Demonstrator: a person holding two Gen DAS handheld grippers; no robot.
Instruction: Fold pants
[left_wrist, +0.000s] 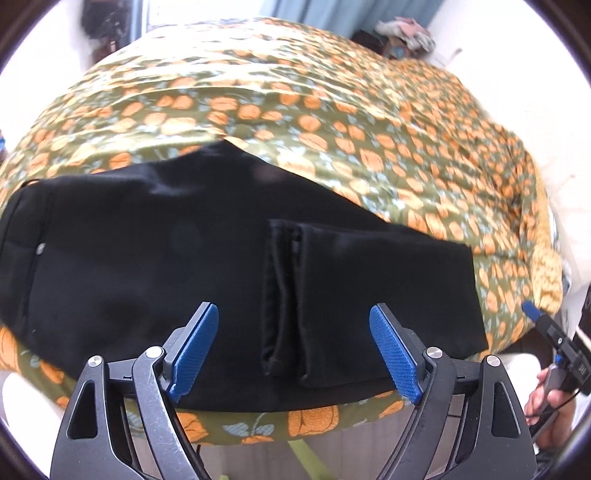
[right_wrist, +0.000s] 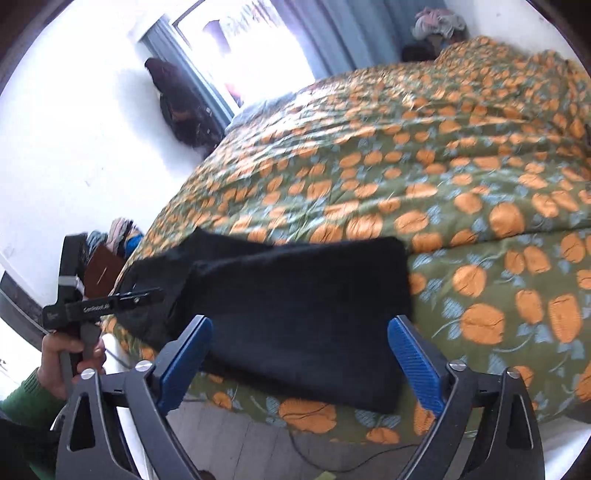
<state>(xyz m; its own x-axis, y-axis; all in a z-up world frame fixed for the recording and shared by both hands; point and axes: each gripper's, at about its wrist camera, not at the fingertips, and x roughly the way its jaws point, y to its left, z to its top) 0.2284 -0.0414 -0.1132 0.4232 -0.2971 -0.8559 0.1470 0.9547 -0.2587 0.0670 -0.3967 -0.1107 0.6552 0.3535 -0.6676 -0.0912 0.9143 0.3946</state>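
Both claws, left claw (left_wrist: 293, 350) and right claw (right_wrist: 300, 360), spread wide, gripping nothing. Black pants (left_wrist: 184, 266) lying on the bed (left_wrist: 332, 110) near its front edge, already doubled over, cuffs on top. Probably one more fold and smoothing left.

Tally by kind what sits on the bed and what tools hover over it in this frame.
Black pants, folded over, on the floral bedspread: 1
Handheld grippers, left gripper and right gripper, blue fingers spread, holding nothing: 2
Total: 3
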